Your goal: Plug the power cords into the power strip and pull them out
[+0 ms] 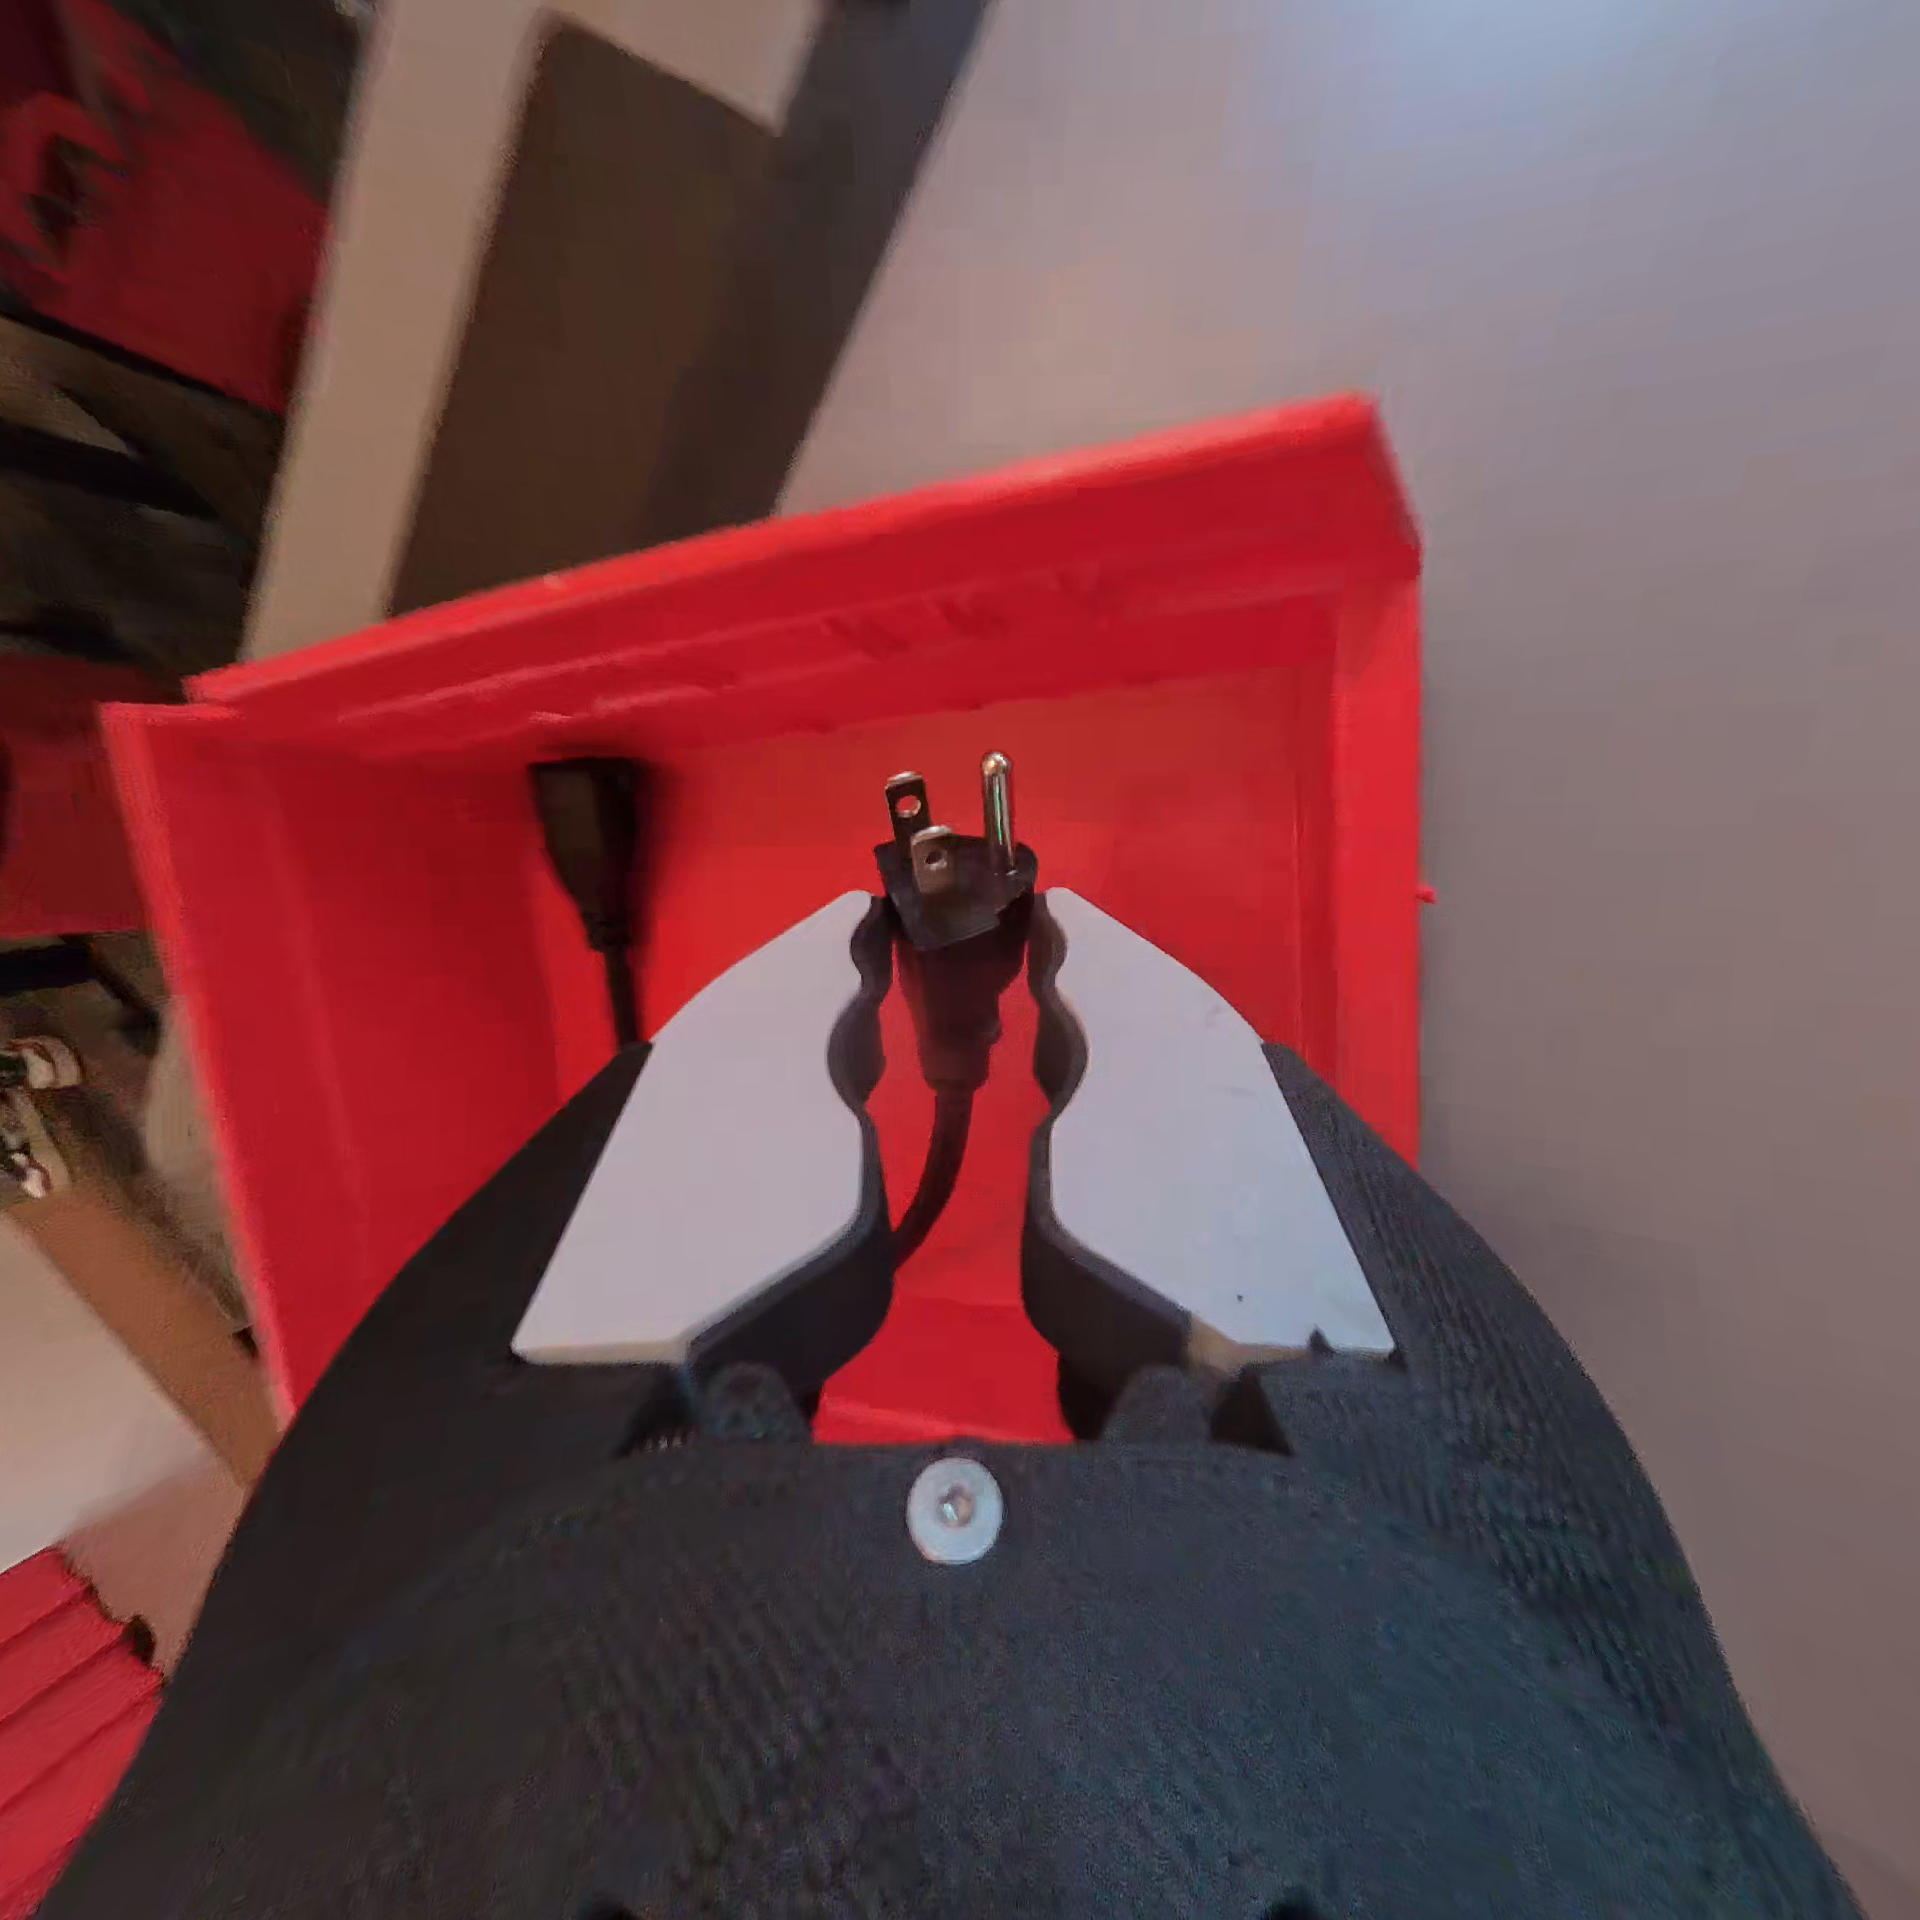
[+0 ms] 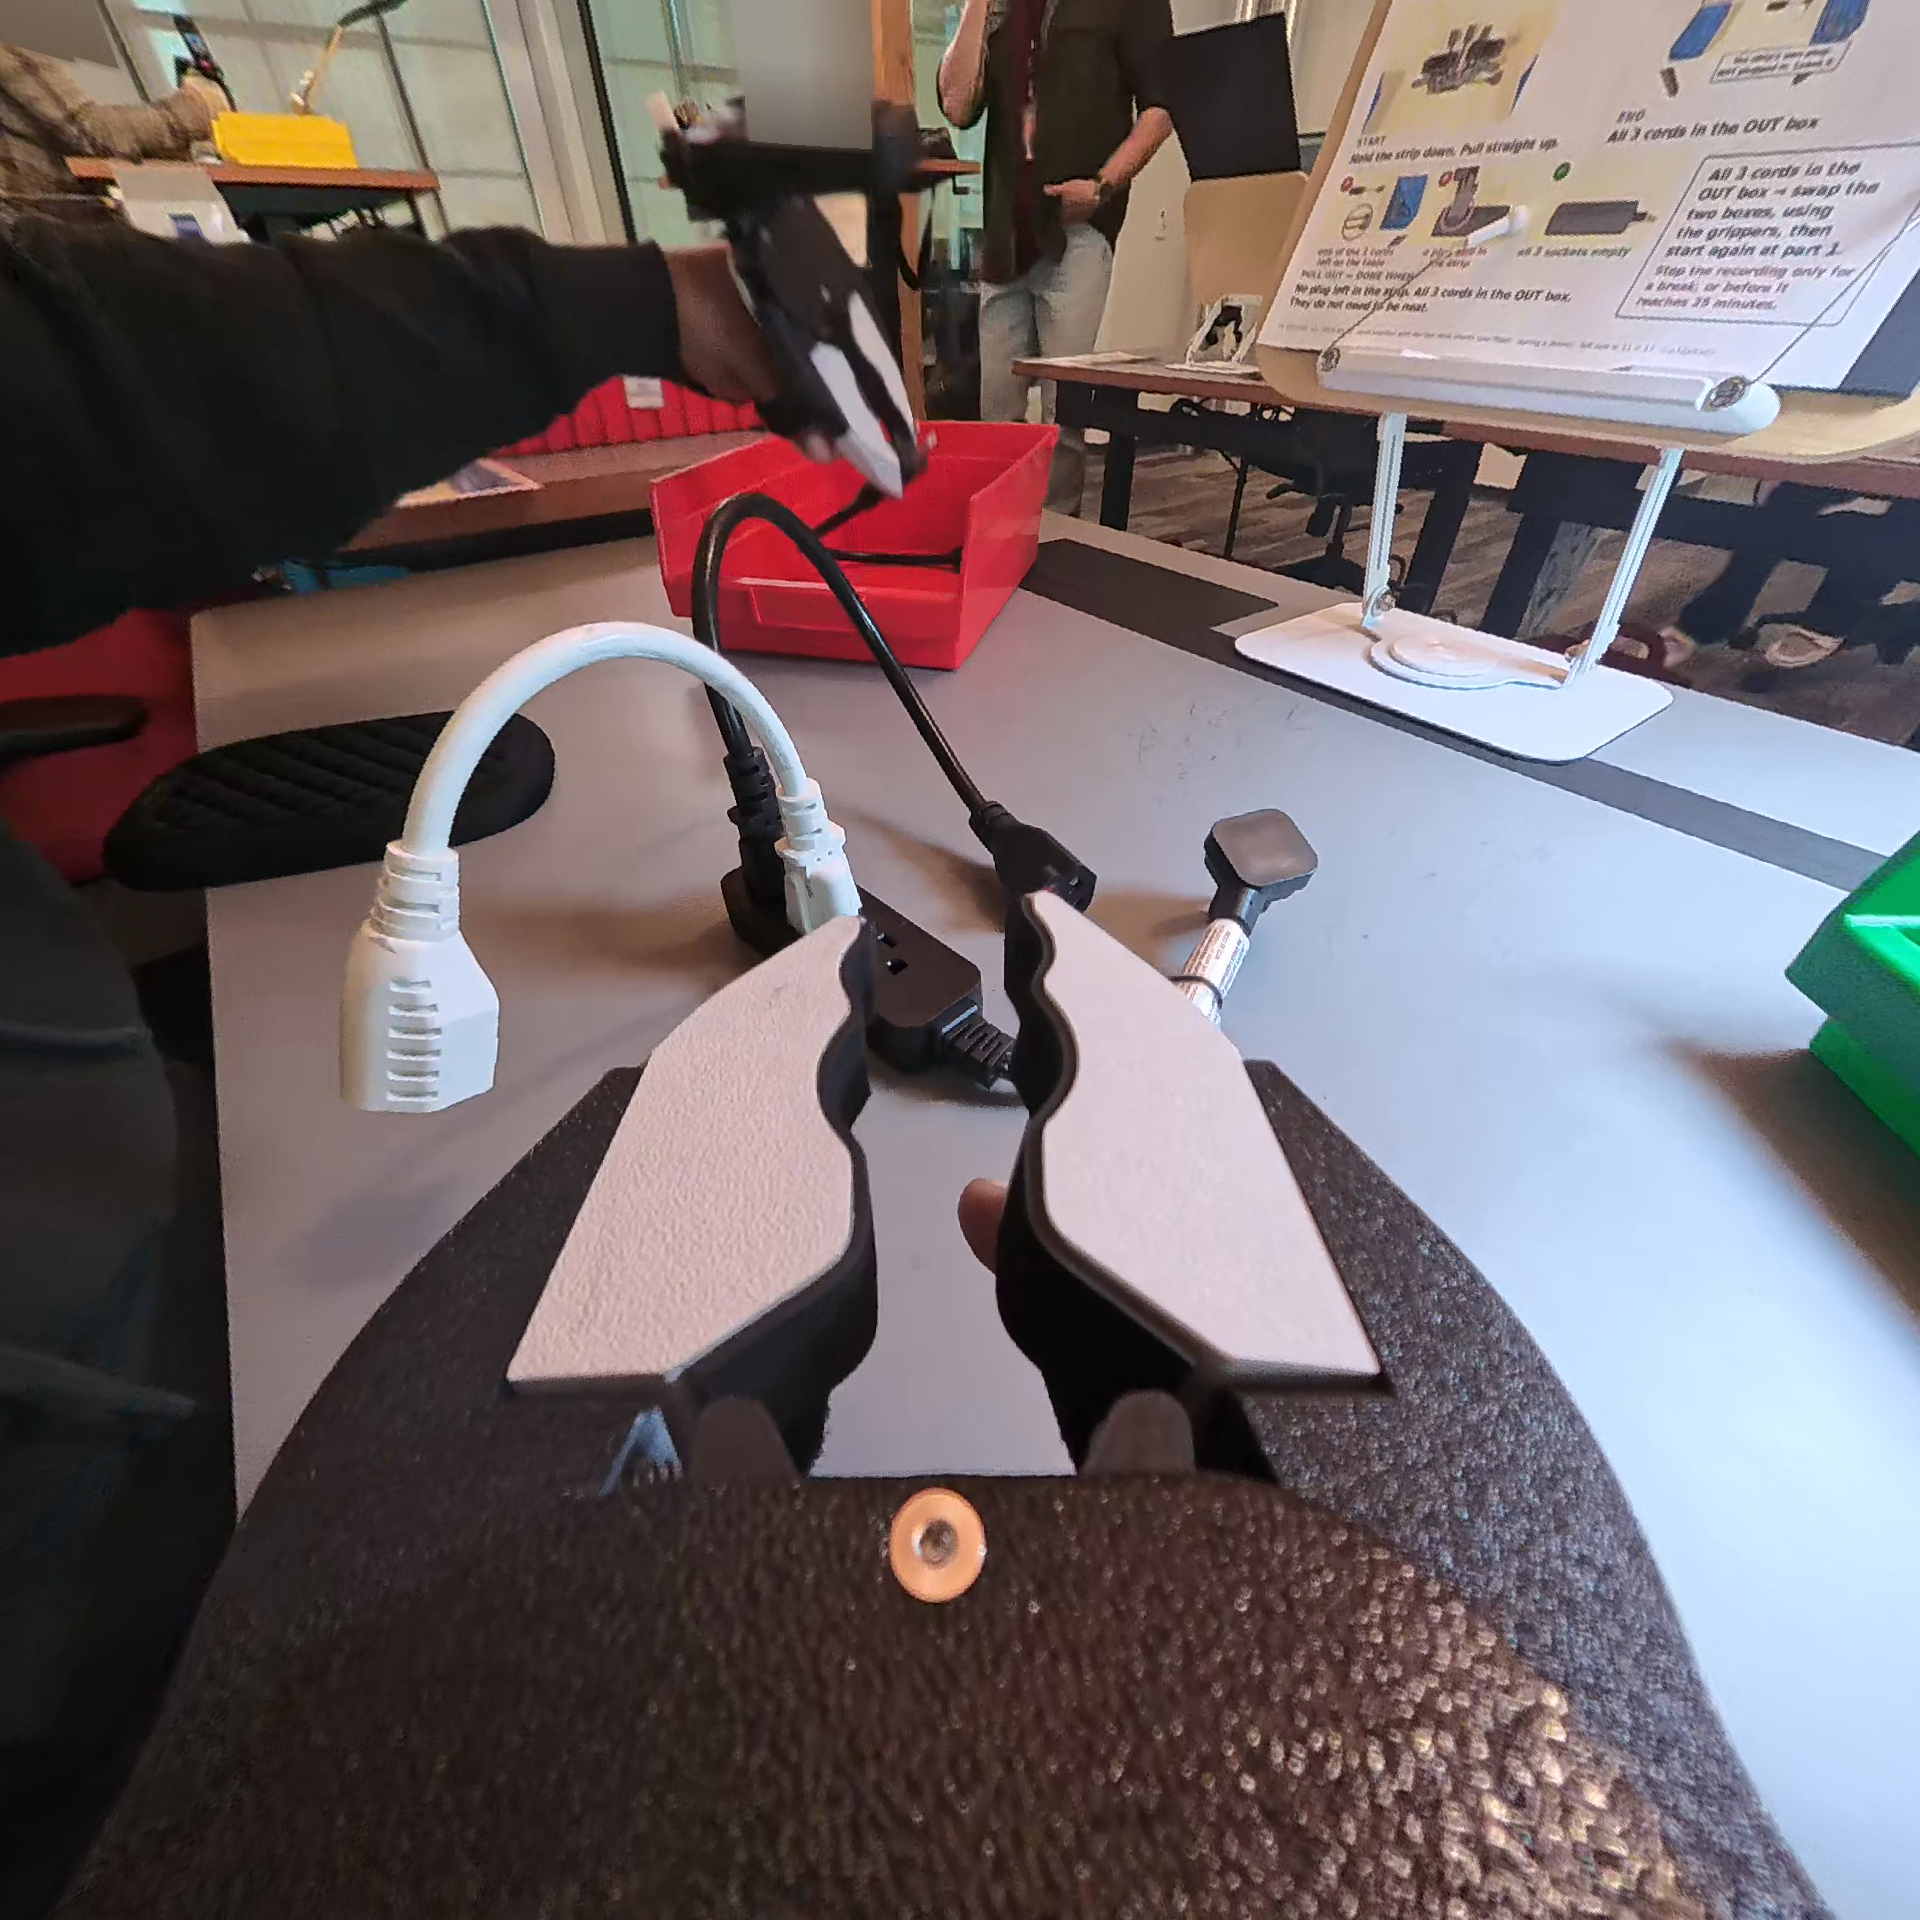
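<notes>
My left gripper (image 1: 956, 902) is shut on a black three-prong plug (image 1: 940, 868), prongs pointing away, held over the inside of a red box (image 1: 1371, 727). That cord's black socket end (image 1: 587, 847) lies in the box. In the right wrist view the left gripper (image 2: 883, 457) hangs over the red box (image 2: 883, 613). My right gripper (image 2: 940, 930) is open, its fingertips either side of the near end of the black power strip (image 2: 925, 977). A white cord (image 2: 816, 862) and a black cord (image 2: 750, 821) are plugged into the strip.
The strip's own flat plug (image 2: 1262, 850) lies on the grey table (image 2: 1351, 1039). A white stand (image 2: 1455, 675) with an instruction sheet stands back right. A green bin (image 2: 1860, 987) is at the right edge, a black mesh chair part (image 2: 312, 790) at the left. A person (image 2: 1049, 156) stands behind. One gripper's finger ends stand about 50 cm off the other's.
</notes>
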The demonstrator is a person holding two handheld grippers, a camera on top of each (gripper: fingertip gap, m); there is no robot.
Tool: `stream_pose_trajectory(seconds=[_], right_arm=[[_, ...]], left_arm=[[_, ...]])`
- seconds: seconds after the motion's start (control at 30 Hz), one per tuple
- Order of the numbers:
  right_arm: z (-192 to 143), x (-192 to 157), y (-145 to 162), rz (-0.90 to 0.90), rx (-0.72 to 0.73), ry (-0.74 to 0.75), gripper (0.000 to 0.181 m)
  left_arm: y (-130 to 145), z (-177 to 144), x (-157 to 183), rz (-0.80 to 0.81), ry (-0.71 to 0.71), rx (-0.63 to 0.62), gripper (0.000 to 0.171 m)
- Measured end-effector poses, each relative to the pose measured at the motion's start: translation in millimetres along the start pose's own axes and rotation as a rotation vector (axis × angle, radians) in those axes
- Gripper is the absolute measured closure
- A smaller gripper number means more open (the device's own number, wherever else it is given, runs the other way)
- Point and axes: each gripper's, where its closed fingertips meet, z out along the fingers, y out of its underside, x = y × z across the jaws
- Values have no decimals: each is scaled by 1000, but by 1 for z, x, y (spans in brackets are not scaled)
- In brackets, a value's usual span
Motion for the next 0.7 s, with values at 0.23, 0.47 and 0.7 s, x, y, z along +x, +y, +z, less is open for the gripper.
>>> stream_pose_trajectory(seconds=[0.23, 0.47, 0.7], right_arm=[[5, -6, -10, -11, 33, -9, 152], [6, -8, -48, -84, 97, 29, 152], [28, -29, -108, -109, 187, -63, 149]], left_arm=[[-58, -136, -4, 7, -135, 378, 147], [-127, -235, 54, 165, -172, 717, 147], [-210, -310, 128, 354, -87, 1007, 147]])
